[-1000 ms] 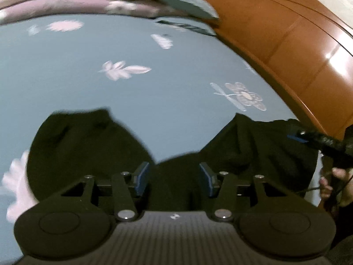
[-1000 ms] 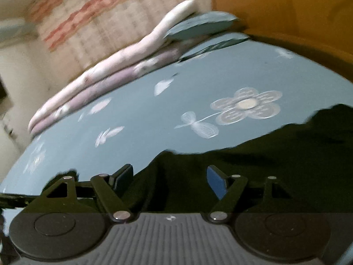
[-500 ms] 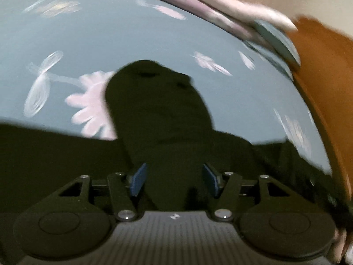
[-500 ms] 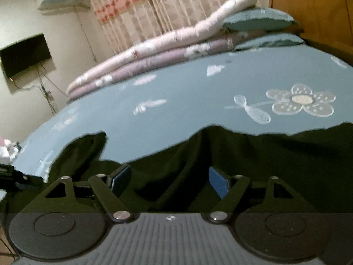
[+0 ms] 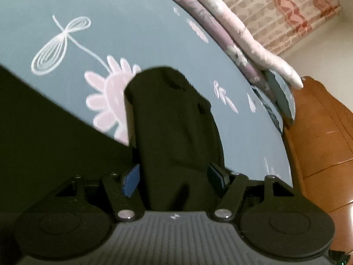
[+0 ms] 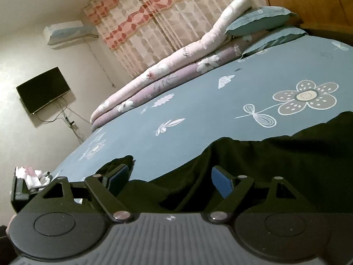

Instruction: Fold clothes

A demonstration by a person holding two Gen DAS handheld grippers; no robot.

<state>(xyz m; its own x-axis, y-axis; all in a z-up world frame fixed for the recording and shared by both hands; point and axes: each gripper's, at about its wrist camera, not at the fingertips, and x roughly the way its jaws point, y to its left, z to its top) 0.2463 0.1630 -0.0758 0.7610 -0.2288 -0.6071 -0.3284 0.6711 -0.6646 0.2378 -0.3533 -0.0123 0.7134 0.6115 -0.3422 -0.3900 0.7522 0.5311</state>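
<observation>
Blue flowered bed [image 6: 198,114] carries the black garment [image 5: 174,132], and both the left gripper [image 5: 174,177] and right gripper [image 6: 169,177], fingers just widened and empty, should close squarely on its edges before folding.

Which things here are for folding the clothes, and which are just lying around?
For the job: black garment, left tool, right tool, both open, their jaws having just been opening.

Just lying about: folded quilts, pillows, bedsheet, wall TV, curtain.
</observation>
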